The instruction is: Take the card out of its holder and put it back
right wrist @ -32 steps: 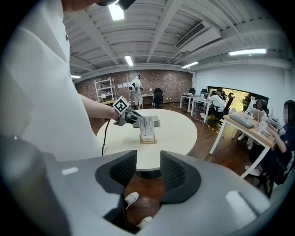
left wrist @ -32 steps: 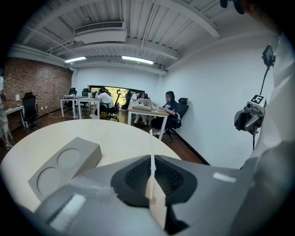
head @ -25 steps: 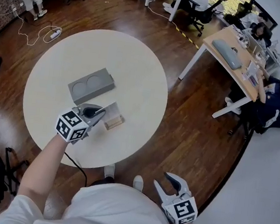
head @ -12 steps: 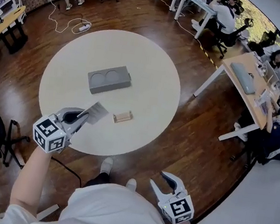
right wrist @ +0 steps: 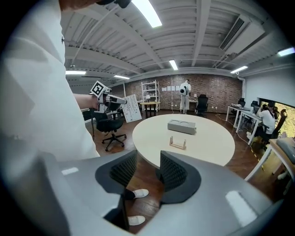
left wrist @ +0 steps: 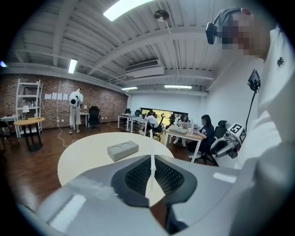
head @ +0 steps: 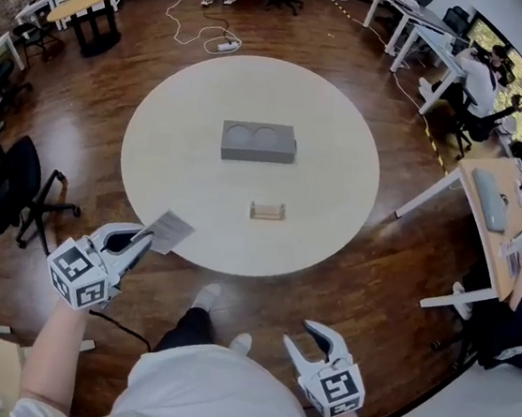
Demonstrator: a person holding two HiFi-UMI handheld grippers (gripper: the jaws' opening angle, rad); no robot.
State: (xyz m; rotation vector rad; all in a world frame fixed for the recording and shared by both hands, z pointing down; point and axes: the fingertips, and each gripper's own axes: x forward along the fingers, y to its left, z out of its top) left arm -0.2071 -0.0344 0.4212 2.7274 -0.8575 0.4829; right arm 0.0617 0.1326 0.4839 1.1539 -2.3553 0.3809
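Only the left gripper view shows the card (left wrist: 150,179) edge-on, pinched in the left gripper's (left wrist: 151,166) closed jaws, left of the empty holder (head: 267,212) on the round table (head: 187,118). The right gripper (right wrist: 144,168) gapes empty. Wood floor (head: 373,292) surrounds.

Round table (head: 329,117): one. Grey block (head: 257,148): one, with two round hollows (head: 241,134) in its top. Small wooden holder (head: 267,212): one. Card (head: 169,231): one. Grippers: two, the left gripper (head: 144,240) and the right gripper (head: 298,334). Marker cube (head: 76,275): one per gripper, two in all. White shoes (head: 205,292): two.
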